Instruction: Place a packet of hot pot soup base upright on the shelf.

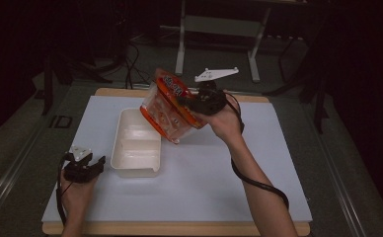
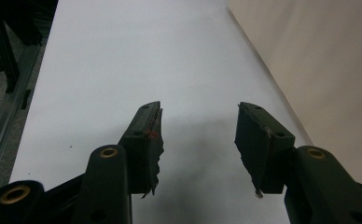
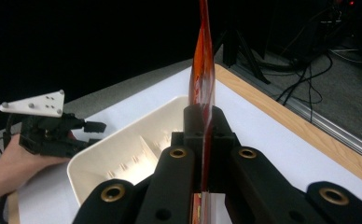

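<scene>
My right gripper [image 1: 188,102] holds a red and orange snack bag [image 1: 169,106] tilted in the air above the far right end of a white divided tray [image 1: 132,171]. In the right gripper view the jaws are pressed together on the bag's thin edge [image 3: 202,60], with the tray [image 3: 123,158] below and beyond them. My left gripper [image 1: 95,159] rests low on the white mat, just left of the tray, with its jaws apart. Between those jaws in the left gripper view [image 2: 200,126] there is only bare mat, and the tray's wall [image 2: 319,70] rises at the right.
A white mat [image 1: 204,177] covers the wooden table [image 1: 179,228]. A metal stand [image 1: 216,29] is on the floor behind the table, with cables [image 1: 130,64] beside it. From the right gripper view, the left hand and its gripper [image 3: 93,133] sit beyond the tray.
</scene>
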The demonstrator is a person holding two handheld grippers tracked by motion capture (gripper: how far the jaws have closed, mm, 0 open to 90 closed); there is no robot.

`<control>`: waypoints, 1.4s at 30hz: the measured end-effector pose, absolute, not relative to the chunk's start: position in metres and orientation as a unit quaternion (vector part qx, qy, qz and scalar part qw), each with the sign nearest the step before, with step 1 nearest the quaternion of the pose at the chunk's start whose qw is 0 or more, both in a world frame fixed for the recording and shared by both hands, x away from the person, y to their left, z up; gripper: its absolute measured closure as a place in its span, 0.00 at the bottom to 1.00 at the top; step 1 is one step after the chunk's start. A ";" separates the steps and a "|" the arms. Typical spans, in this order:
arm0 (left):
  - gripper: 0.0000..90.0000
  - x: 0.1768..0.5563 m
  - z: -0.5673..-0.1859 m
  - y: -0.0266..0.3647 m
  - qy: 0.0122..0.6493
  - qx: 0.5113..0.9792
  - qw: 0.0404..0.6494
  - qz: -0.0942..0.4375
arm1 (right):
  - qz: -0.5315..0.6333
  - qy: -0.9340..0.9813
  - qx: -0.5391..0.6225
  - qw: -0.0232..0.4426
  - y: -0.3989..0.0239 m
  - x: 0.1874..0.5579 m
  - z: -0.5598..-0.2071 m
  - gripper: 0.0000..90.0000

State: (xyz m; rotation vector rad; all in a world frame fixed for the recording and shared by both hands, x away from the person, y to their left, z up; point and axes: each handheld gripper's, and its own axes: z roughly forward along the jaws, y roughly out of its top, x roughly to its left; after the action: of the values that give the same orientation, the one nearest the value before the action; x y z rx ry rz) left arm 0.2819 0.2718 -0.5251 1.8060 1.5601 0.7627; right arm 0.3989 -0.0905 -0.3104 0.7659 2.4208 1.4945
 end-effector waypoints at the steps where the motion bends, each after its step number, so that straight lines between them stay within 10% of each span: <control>1: 0.57 0.282 -0.525 0.272 0.591 0.685 0.313 0.289 | 0.506 0.817 0.258 0.097 -0.089 0.399 -0.310 1.00; 42: 0.57 0.282 -0.524 0.272 0.591 0.684 0.315 0.290 | 0.506 0.816 0.271 0.068 -0.027 0.412 -0.326 1.00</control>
State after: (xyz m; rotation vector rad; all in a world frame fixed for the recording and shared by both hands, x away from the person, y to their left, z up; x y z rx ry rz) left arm 0.2823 0.2721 -0.5244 1.8026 1.5563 0.7646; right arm 0.4124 -0.0267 -0.3258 0.8169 2.4583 1.5228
